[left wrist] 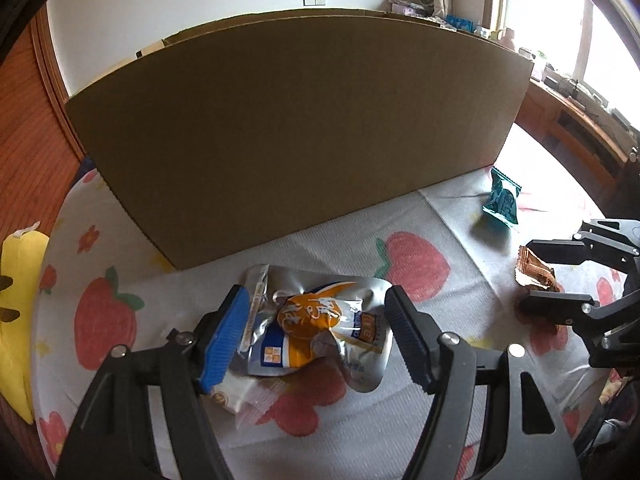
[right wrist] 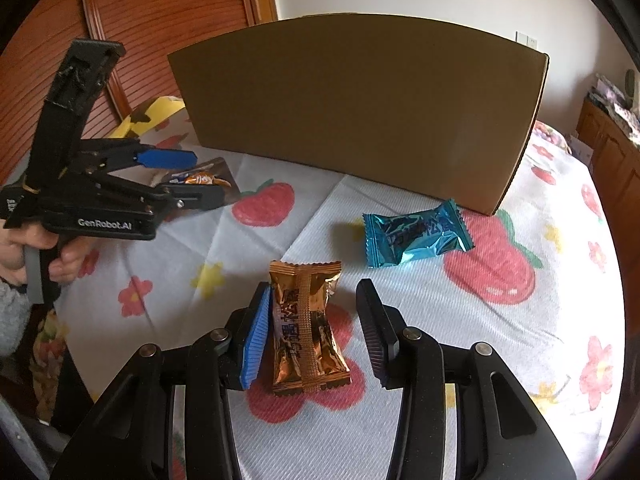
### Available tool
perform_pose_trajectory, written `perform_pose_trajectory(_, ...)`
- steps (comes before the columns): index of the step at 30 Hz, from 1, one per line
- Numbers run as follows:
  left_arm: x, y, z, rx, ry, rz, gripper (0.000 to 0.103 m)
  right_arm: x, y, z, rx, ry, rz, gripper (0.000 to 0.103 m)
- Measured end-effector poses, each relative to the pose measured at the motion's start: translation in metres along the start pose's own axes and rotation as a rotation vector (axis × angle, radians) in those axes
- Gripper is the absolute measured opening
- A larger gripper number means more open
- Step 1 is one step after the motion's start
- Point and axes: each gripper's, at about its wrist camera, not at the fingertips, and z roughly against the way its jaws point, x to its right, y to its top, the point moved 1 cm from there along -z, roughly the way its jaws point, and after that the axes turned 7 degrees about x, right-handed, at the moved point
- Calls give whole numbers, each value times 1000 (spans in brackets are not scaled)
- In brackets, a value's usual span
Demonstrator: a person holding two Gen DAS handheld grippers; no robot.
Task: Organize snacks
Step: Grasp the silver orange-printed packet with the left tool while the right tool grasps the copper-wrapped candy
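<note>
In the left wrist view my left gripper (left wrist: 316,294) stands open over a silver and orange snack packet (left wrist: 316,328) that lies on the strawberry-print sheet (left wrist: 412,264). The packet is between the blue pad (left wrist: 224,332) and the black finger, and neither presses on it. A small clear-wrapped snack (left wrist: 248,396) pokes out beneath it. My right gripper (right wrist: 314,292) is open around a gold packet (right wrist: 308,328). Its blue pad (right wrist: 256,340) touches the packet's left side and the black finger stands clear. A teal packet (right wrist: 416,234) lies beyond, near the box.
A large cardboard box (right wrist: 360,112) stands across the back of the bed, its near wall facing me. A yellow plush (left wrist: 20,320) lies at the left edge. A hand (right wrist: 24,248) holds the left gripper (right wrist: 204,178). A wooden cabinet and a window are at the right.
</note>
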Motion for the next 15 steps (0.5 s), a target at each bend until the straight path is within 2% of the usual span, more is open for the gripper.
perform_pose_trajectory(7,11,1,-6,6,14,-52,77,2,-1,2,1,11,-3,46)
perform_pose_trajectory(15,7,3,-8,-19,-40,-43,85,4,-1,2,1,20,-10,46)
